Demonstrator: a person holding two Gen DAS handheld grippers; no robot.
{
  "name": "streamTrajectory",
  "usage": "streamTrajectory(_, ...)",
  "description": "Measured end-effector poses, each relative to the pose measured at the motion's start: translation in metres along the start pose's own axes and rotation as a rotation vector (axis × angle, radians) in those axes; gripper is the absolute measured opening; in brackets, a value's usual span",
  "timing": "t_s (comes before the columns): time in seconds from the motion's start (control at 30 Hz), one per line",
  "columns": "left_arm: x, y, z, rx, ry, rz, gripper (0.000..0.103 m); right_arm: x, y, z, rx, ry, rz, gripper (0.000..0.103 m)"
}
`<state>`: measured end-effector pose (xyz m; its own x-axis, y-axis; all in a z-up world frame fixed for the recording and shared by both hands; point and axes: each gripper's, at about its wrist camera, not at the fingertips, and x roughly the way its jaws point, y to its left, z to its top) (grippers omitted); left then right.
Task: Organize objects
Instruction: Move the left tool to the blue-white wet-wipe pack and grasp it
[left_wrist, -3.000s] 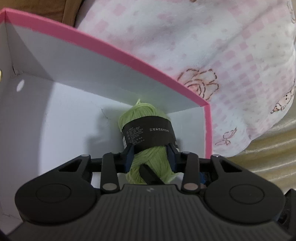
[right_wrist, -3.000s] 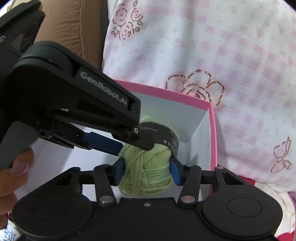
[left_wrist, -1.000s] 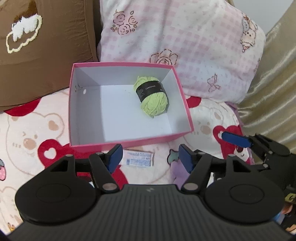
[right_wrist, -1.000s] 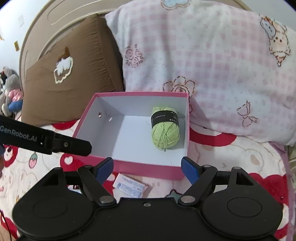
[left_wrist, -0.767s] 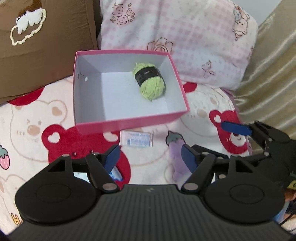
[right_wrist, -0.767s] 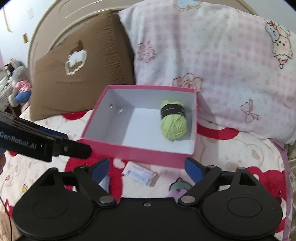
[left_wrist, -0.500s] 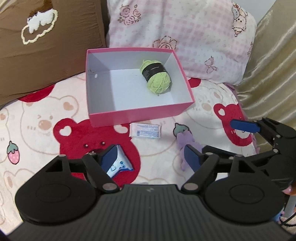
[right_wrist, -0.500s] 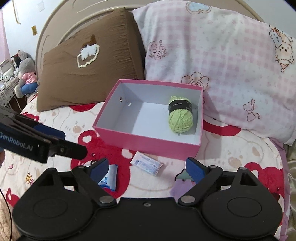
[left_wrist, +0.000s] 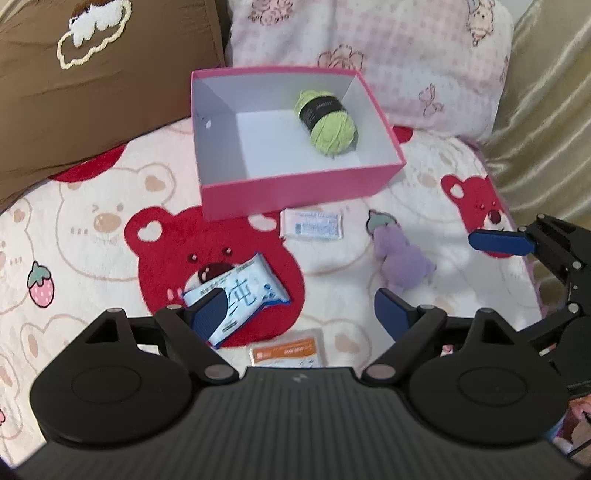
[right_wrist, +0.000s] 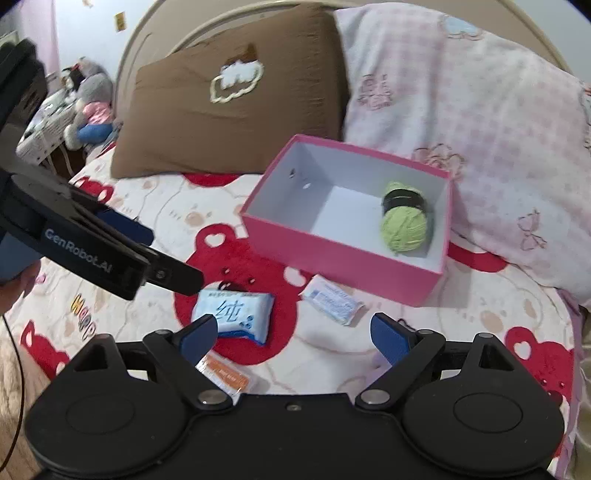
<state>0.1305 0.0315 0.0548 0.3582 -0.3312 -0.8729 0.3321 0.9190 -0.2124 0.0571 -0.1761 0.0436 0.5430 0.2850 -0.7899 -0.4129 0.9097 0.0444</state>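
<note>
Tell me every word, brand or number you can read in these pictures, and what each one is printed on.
"GenRobot.AI": on the side of the left gripper.
"纯": large blue character on the blue tissue pack.
Yarn ball: its black band has print too small to read.
White packet: print blurred.
Orange packet: print blurred.

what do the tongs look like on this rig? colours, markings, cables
Both sets of tongs, left and right, are matte black with a ribbed body, two round discs, silver pivot pins and blue finger pads. In the right wrist view the left unit's side reads "GenRobot.AI" in white, and a thin dark cable runs along the left edge. A bare hand shows; no sleeve visible.
</note>
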Motion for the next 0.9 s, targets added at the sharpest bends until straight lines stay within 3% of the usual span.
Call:
streamTrajectory(0.43, 0.019, 0.015, -0.028, -0.03, 0.085, 0.005, 0.087, 0.019, 0.027, -0.02, -0.072, 0.072, 0.071, 0.092)
streamTrajectory(0.9, 0.031, 0.024, -0.041, -0.029, 0.045, 0.0, 0.084, 0.046, 0.031, -0.03, -0.091, 0.062, 0.209, 0.092)
